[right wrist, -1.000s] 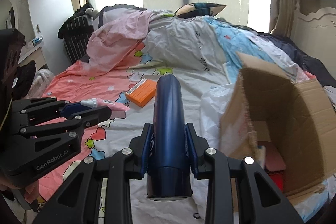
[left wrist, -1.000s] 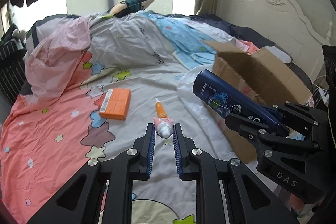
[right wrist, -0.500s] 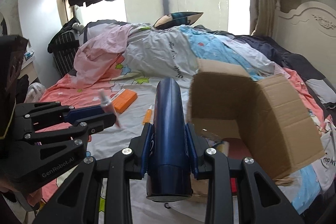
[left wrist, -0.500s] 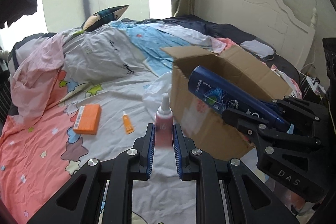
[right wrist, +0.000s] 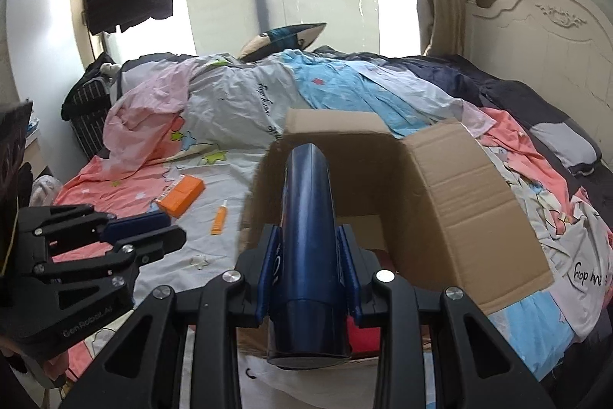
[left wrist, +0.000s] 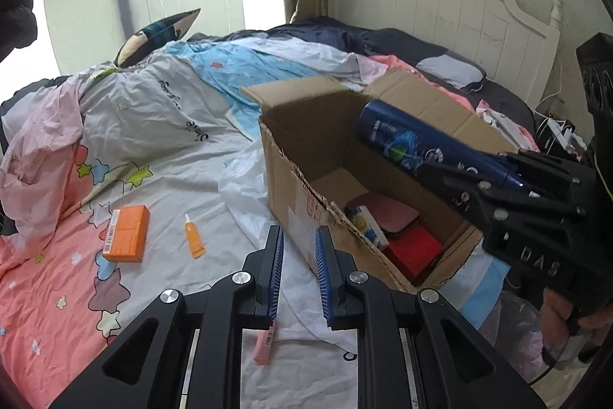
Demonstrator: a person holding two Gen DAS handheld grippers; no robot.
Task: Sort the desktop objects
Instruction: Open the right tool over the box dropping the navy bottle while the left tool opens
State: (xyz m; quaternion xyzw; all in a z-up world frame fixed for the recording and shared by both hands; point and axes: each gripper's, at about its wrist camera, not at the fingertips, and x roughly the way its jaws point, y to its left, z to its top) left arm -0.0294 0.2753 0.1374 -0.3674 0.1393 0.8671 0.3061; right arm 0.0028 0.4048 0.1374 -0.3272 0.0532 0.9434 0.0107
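Cardboard box (right wrist: pixel 452 186) now nearer; blue bottle (right wrist: pixel 306 217) clamped between right tongs (right wrist: pixel 309 269)

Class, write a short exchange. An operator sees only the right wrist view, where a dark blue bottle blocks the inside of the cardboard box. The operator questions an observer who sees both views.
Operator: The dark blue plastic bottle in the right gripper hides the floor of the brown cardboard box. What lies inside?
Observer: The left wrist view shows a flat dark red case, a bright red box and a white carton with yellow and blue print.
Operator: Is the left gripper carrying anything?
Observer: A pink tube end with a barcode shows low beside one finger. I cannot tell whether the jaws clamp it.
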